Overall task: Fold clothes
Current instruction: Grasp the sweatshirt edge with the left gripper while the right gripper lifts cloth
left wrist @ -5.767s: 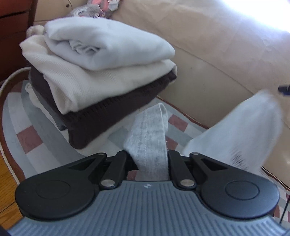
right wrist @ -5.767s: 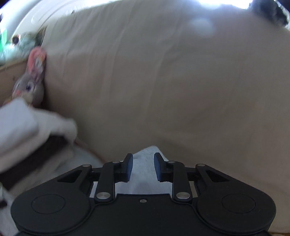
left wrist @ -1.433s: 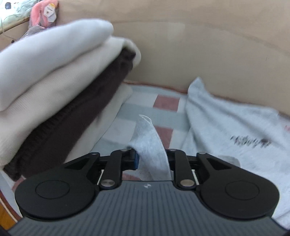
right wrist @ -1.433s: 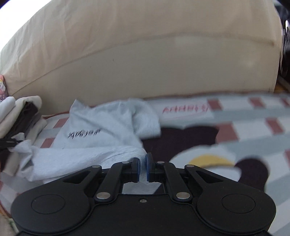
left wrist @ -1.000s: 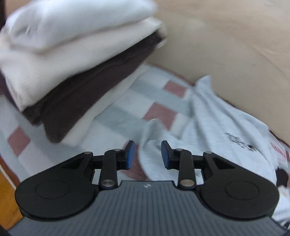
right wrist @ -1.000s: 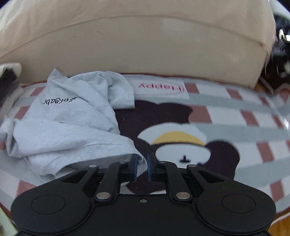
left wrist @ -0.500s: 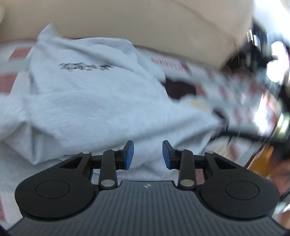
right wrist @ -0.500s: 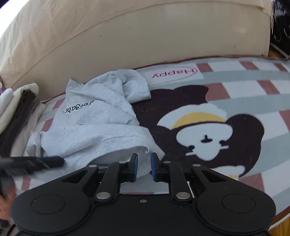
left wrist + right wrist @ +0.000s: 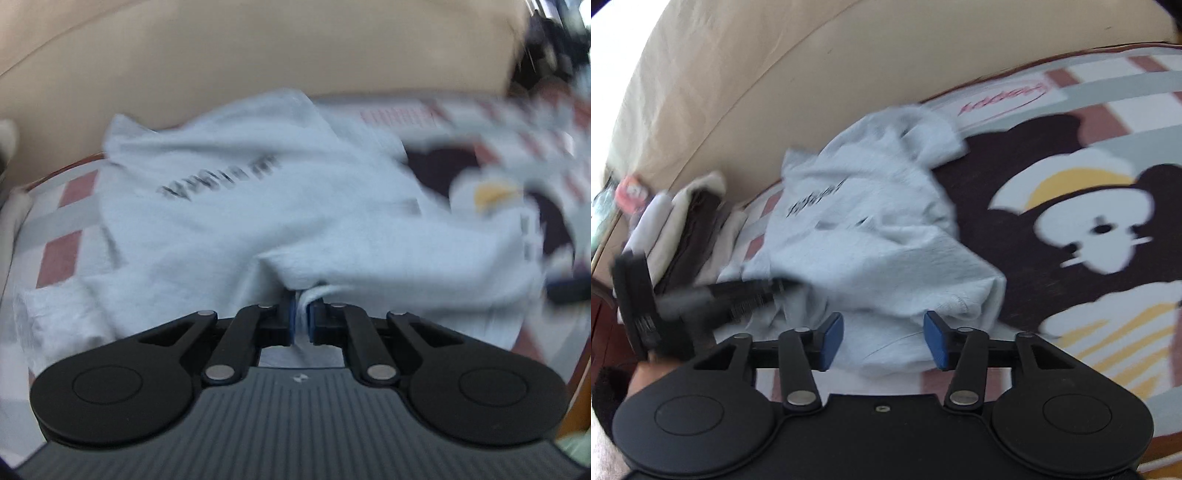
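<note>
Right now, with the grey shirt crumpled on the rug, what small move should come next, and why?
Probably close the right gripper on the hem fold lying between its open fingers. The left gripper is already shut on a fold of the grey shirt, which lies bunched on the rug; a second hold would let both spread it flat.

Motion blur smears the black lettering on the grey T-shirt ahead of my left claw; I cannot read it. The rug at two o'clock is streaked. In my right view, my left gripper at nine o'clock is a dark blur, and the folded stack beyond is indistinct.
</note>
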Available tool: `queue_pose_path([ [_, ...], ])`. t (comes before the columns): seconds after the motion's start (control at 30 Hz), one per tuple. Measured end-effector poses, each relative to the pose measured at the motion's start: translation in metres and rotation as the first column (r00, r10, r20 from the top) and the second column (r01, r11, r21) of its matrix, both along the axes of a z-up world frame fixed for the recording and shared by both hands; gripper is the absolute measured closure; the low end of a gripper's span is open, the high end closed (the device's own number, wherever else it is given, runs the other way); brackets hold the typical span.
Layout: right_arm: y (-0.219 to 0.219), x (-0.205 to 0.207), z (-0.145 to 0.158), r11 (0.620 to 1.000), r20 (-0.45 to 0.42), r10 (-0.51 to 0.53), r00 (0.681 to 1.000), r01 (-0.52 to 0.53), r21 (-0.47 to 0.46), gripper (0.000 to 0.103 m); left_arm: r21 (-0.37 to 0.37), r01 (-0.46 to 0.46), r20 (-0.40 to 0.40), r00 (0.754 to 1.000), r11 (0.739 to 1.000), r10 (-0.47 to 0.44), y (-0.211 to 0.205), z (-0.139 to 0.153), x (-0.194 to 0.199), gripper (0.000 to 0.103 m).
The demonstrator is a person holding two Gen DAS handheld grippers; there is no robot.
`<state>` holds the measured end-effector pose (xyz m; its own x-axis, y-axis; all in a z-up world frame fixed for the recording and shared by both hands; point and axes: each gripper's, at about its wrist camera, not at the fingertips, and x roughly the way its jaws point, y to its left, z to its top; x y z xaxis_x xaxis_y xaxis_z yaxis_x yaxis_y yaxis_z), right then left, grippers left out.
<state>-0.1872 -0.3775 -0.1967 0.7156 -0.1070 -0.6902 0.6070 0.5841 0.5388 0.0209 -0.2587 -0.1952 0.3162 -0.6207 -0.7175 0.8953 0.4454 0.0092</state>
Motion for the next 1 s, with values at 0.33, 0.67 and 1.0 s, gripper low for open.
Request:
queue_pose_path([
  [0.33, 0.04, 0.046, 0.003, 0.937, -0.219, 0.157, 0.963, -0.216, -0.276, 0.047, -0.24, -0.299, 0.039, 0.947, 0.923, 0.317, 0.063, 0.04, 0.056, 0.099],
  [0.67, 0.059, 0.073, -0.022, 0.859, -0.356, 0.204, 0.912, -0.341, -0.383, 0.037, -0.344, -0.363, 0.005, 0.921, 0.866, 0.388, 0.085, 0.051, 0.067, 0.099],
  [1.0, 0.05, 0.064, -0.011, 0.769, -0.265, 0.106, 0.958, -0.248, -0.589, 0.101, -0.506, -0.41, 0.051, 0.864, 0.759, 0.501, 0.129, 0.079, 0.057, 0.099],
])
